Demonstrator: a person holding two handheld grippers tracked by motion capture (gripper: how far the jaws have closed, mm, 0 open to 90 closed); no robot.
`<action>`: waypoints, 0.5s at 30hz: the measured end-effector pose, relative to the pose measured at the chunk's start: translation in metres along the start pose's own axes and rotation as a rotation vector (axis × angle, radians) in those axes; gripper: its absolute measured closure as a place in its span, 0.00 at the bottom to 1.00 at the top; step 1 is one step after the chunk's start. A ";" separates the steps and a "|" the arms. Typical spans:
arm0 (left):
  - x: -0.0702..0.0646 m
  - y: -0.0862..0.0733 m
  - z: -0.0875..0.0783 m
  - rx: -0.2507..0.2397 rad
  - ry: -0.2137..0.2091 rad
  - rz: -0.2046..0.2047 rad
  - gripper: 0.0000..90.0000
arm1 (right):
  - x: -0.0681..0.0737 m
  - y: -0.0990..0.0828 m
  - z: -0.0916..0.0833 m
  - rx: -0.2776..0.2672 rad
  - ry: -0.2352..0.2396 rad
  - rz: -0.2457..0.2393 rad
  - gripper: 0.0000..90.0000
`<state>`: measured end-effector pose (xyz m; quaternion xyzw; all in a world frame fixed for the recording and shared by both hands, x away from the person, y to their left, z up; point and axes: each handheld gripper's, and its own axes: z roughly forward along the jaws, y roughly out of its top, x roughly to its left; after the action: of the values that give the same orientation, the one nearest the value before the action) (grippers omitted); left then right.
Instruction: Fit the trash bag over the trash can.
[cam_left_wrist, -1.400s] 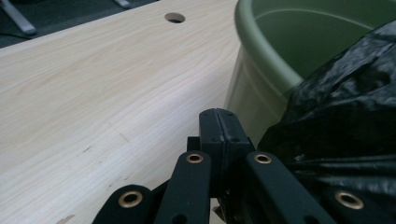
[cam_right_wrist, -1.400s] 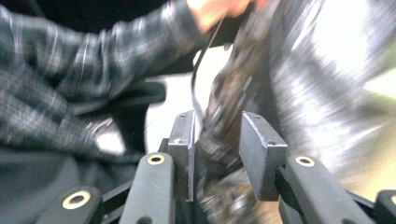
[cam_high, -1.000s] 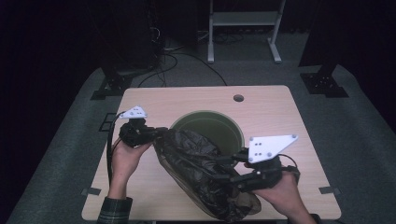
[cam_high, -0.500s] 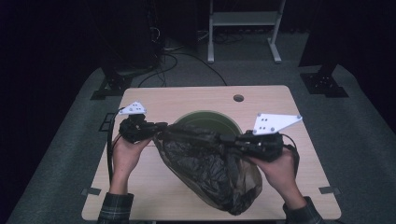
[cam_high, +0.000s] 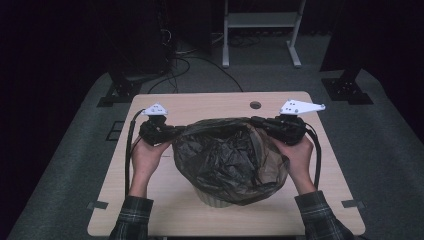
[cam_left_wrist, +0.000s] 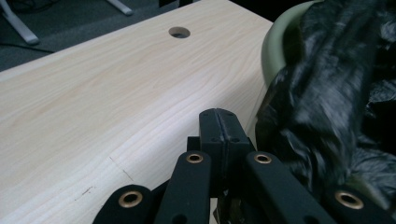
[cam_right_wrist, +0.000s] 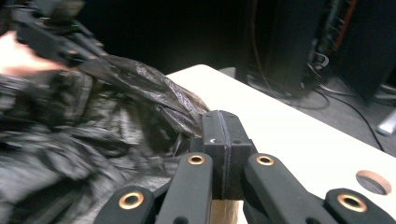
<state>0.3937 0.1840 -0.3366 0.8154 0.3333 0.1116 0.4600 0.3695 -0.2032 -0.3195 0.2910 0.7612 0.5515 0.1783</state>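
Observation:
A black plastic bag (cam_high: 230, 160) is spread wide over a pale green bin (cam_high: 212, 199) in the middle of the wooden table (cam_high: 200, 105). My left gripper (cam_high: 172, 133) is shut on the bag's left rim. My right gripper (cam_high: 256, 121) is shut on the rim at the back right, and the rim is stretched between them. In the left gripper view the jaws (cam_left_wrist: 218, 122) are pressed together beside the bag (cam_left_wrist: 327, 93) and the bin's rim (cam_left_wrist: 273, 42). In the right gripper view the jaws (cam_right_wrist: 223, 128) pinch the bag's edge (cam_right_wrist: 93, 130); the other gripper (cam_right_wrist: 51, 32) shows far off.
A round cable hole (cam_high: 255, 105) lies in the table's back edge, just behind the bin. On the carpet beyond stand a white frame (cam_high: 260, 20), loose cables (cam_high: 185, 60) and two black stand feet (cam_high: 120, 92) (cam_high: 347, 90). Bare table lies left and right of the bin.
The right gripper has swung from the front right to the back right with the bag's rim. The bag, bunched before, now spans the bin. The left gripper shifted slightly.

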 end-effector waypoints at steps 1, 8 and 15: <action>0.001 0.000 0.002 0.006 0.000 -0.001 1.00 | -0.003 -0.002 0.002 0.004 -0.007 0.013 1.00; 0.004 -0.006 0.012 0.043 0.009 -0.012 1.00 | -0.020 -0.017 0.025 0.089 -0.038 0.061 1.00; 0.011 -0.022 0.023 0.106 0.020 -0.027 1.00 | -0.022 -0.039 0.051 0.211 -0.044 0.082 1.00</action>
<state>0.4030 0.1834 -0.3684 0.8328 0.3544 0.0957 0.4144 0.4065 -0.1883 -0.3736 0.3511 0.7984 0.4685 0.1407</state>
